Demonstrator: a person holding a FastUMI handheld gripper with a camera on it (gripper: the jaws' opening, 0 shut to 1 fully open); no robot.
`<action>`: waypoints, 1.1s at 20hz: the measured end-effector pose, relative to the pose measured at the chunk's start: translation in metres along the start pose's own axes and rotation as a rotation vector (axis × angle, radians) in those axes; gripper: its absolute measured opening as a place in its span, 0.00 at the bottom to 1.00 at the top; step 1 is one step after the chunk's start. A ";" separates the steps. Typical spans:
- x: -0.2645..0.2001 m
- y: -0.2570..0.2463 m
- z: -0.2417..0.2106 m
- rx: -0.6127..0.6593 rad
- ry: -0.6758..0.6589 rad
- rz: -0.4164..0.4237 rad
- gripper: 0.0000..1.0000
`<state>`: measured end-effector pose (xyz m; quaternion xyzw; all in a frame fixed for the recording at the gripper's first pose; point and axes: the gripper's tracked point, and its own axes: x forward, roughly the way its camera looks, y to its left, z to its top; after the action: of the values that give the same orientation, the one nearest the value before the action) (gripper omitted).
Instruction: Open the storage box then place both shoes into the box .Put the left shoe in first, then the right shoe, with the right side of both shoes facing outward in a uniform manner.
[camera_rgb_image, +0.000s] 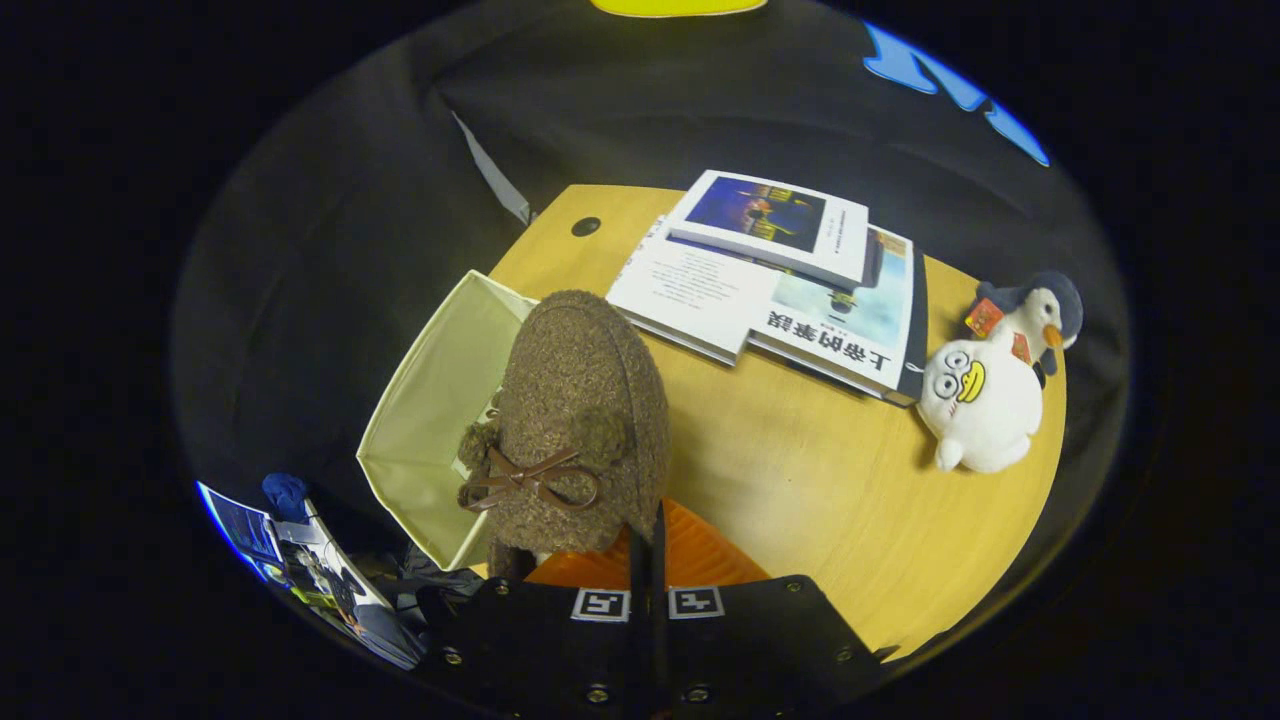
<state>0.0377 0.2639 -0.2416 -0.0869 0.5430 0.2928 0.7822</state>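
Leftmost, beside the tongs and partly under the shoe, sits the cream fabric storage box (430, 430), open-topped with its pale inside showing, at the near-left edge of the round yellow wooden table (800, 470). Just right of it, the brown fuzzy slipper-style shoe with a thin brown bow and two pompoms (580, 420) hangs from the tongs (648, 560), whose fingers are pressed nearly together on its rear part, so they grip the shoe. Its long axis runs straight ahead of the fingers, toe pointing away, and the shoe overlaps the box's right wall rather than its middle; the opening lies to the left of the fingers, so the coming move seems to turn on shifting left and lowering. Whether this is the left or right shoe I cannot tell. Further right, well apart from the box, a stack of white-covered books (780, 280) lies on the table, and beyond them a white plush duck toy (980, 400) leans against a plush penguin (1045, 310).
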 end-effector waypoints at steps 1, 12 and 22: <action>0.002 0.009 0.007 -0.012 -0.001 0.010 0.00; 0.036 0.101 0.049 -0.051 0.031 0.110 0.00; 0.083 0.131 0.032 -0.020 0.101 0.073 0.00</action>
<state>0.0107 0.4150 -0.2800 -0.0896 0.5818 0.3219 0.7415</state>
